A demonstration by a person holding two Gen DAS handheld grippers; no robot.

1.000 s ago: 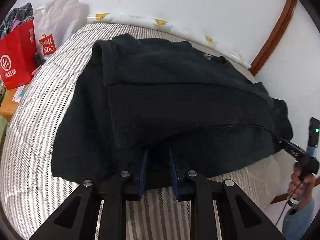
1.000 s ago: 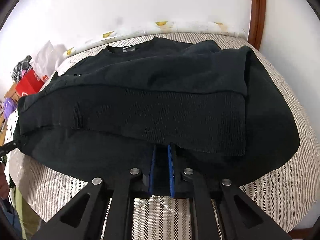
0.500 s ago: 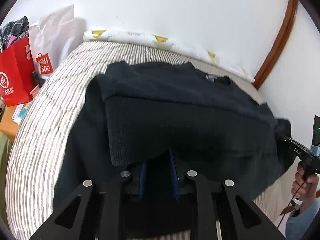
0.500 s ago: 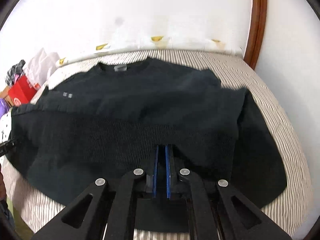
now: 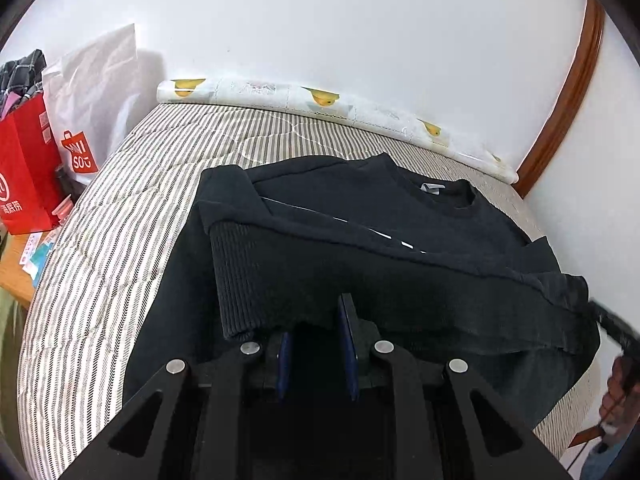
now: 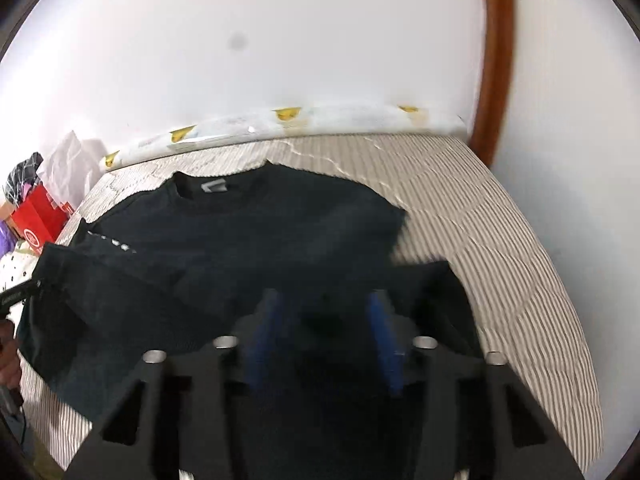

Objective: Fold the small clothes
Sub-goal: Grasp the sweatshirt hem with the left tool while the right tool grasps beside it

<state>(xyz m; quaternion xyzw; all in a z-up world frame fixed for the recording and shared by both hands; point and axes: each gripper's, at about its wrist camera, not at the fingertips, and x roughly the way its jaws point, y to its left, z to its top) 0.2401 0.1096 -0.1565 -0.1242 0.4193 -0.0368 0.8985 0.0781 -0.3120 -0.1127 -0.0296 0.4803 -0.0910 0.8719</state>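
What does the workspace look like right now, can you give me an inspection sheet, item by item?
Surface: striped bed cover, bare around the garment.
Job's things: black sweater lying flat, ribbed hem folded up toward the collar.
Clutter: red bag, white shopping bag, both beside the bed.
Grippers: left gripper shut on the ribbed hem; right gripper with jaws apart, having just been opening, dark cloth showing between them, blurred.
Cables: nothing seen.
Surroundings: white wall, wooden trim, duck-print roll along the bed's far edge.
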